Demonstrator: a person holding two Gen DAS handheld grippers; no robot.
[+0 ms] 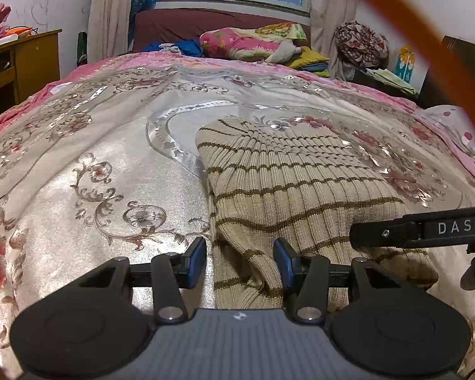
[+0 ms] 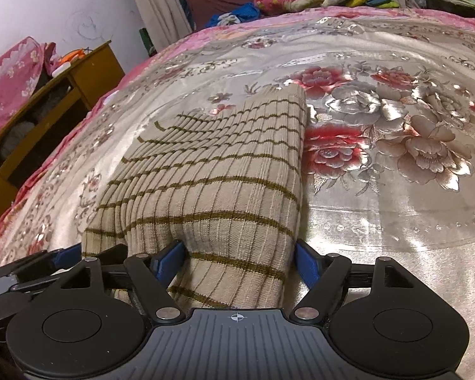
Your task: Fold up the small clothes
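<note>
A beige ribbed knit garment with thin olive stripes (image 1: pixel 288 183) lies folded in a long shape on the flowered bed cover (image 1: pixel 95 164). My left gripper (image 1: pixel 240 261) is open at the garment's near left edge, with cloth between its blue pads. My right gripper (image 2: pixel 240 264) is open astride the garment's near end (image 2: pixel 224 190), its blue pads on either side of the fabric. The right gripper's finger also shows in the left wrist view (image 1: pixel 411 229), resting on the garment at the right.
A wooden bedside cabinet (image 1: pixel 25 60) stands at the left of the bed. Pillows and bundled bedding (image 1: pixel 253 42) lie at the head of the bed under the window. An orange cable (image 1: pixel 421 41) crosses the upper right of the left wrist view.
</note>
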